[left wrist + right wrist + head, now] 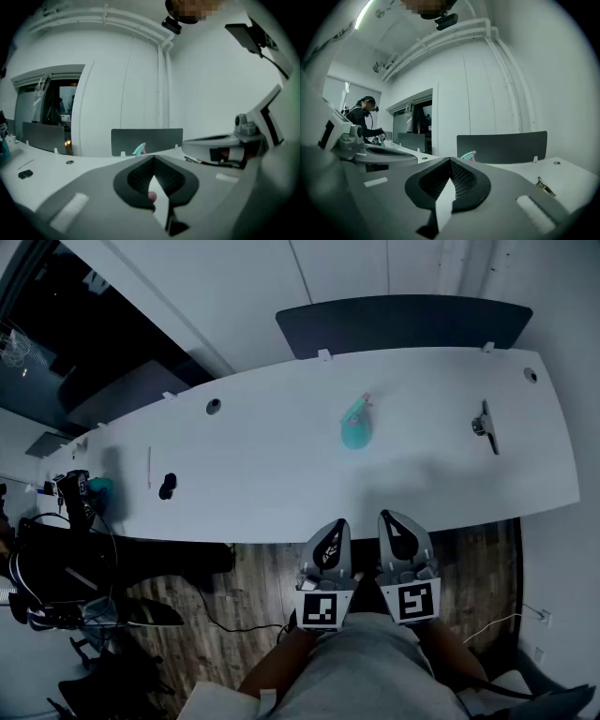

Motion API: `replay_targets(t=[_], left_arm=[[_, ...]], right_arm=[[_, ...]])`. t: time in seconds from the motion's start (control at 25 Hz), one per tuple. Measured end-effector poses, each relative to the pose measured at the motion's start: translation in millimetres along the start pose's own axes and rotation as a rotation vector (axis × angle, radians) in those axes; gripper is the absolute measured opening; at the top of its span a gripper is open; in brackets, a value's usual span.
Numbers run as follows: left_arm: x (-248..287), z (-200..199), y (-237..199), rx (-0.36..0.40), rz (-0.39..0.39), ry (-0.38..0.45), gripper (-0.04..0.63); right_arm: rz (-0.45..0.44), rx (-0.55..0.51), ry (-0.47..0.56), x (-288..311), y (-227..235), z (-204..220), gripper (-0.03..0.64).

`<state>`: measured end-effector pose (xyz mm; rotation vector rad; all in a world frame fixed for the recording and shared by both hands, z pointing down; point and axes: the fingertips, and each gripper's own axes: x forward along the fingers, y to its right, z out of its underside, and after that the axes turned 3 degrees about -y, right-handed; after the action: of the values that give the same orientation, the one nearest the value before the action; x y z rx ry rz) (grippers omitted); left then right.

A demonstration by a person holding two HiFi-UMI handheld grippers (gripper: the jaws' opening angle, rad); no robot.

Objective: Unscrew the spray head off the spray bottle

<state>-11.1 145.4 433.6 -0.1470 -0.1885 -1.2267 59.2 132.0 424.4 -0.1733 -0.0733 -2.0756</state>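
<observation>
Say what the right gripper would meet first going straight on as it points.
Probably the spray bottle on the white table: the shut, empty right gripper aims at it across the tabletop. Pointing slightly down, it might touch the table first.

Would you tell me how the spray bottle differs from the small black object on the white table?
The spray bottle is teal with a pink nozzle; the small black object is plain dark. The spray bottle is clearly larger than the black object. The spray bottle sits near the table's middle, the black object far towards the left. Both rest on the white table.
</observation>
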Motion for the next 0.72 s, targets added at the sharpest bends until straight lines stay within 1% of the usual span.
replay_targets(t=[0.08,0.2,0.36,0.52,0.72], left_arm=[[13.2,4.6,-7.1,-0.012,-0.005,-0.021,0.002],[36.9,7.8,-18.2,-0.015,0.007,-0.025,0.002],[74.5,5.4,-31.7,-0.012,0.062,-0.024,0.002],[111.3,12.3,-52.1,0.005,0.112,-0.057,0.002],[149.6,13.8,-70.7,-0.017,0.166,-0.073,0.002]], right_arm=[[0.000,-0.006,-0.005,11.9,4.3,-0.2,0.000],[-0.004,-0.027,-0.023,33.6,10.0,1.3,0.000],[0.022,-0.048,-0.060,67.6,22.2,4.3,0.000],[0.043,-0.061,-0.122,103.9,28.8,9.2,0.000],[0.091,-0.023,-0.205,145.2,33.5,19.2,0.000]])
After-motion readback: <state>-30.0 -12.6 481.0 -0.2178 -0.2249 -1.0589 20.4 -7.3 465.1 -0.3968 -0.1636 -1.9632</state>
